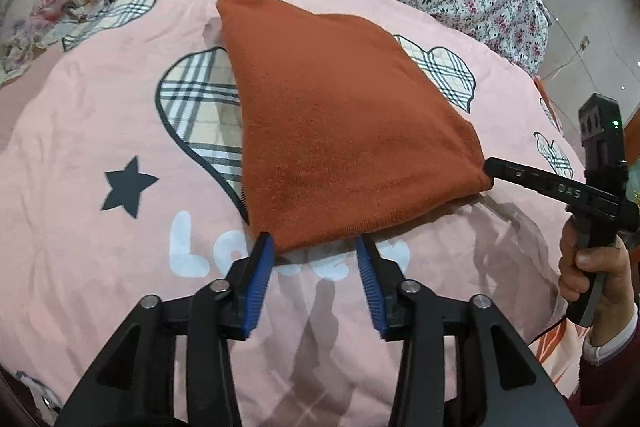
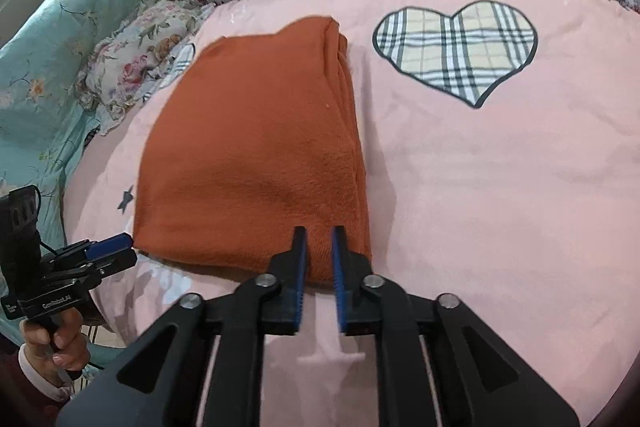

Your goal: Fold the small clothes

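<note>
Left gripper [image 1: 315,245] fingers sitting wide at the folded orange garment [image 1: 340,131] hem — right gripper [image 2: 319,230] fingers narrow, tips over its corner, nothing clamped.

My left gripper [image 1: 315,245] is matte black with ribbed blue pads [image 1: 260,287] and silver pivot screws [image 1: 219,285]; the right gripper [image 2: 319,231] is built the same. Seen from the side, the right one carries white lettering (it looks like "DAS") and a green light. My hands [image 1: 592,267] are bare-skinned, with maroon sleeves [image 1: 608,383] over white cuffs.
</note>
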`<action>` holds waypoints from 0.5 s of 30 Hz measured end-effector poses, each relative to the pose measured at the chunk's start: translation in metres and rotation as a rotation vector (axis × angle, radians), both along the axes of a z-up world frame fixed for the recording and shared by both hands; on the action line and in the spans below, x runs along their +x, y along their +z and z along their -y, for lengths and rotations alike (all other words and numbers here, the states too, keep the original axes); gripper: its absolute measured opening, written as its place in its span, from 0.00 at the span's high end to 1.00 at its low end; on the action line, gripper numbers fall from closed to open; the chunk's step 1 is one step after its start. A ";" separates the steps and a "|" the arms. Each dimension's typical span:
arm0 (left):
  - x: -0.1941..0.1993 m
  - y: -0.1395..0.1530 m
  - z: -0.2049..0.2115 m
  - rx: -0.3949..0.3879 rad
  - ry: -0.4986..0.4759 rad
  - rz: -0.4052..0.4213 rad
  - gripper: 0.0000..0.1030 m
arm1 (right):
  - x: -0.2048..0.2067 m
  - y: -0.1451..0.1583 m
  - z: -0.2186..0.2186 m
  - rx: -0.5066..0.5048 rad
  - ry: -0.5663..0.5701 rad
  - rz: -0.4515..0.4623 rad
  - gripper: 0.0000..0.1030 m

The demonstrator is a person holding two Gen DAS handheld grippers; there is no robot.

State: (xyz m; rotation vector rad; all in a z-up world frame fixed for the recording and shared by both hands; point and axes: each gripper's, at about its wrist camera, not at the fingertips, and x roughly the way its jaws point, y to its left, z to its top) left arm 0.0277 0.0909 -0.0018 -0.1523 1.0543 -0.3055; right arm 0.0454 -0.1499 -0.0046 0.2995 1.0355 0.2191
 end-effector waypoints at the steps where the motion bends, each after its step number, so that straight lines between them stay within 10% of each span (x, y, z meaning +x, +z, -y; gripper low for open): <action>1: -0.001 0.002 0.000 0.002 0.002 0.004 0.52 | -0.002 0.004 0.000 0.002 -0.003 0.007 0.75; 15: 0.004 0.026 -0.005 0.063 0.072 0.013 0.27 | -0.009 0.023 -0.006 0.033 0.025 0.032 0.64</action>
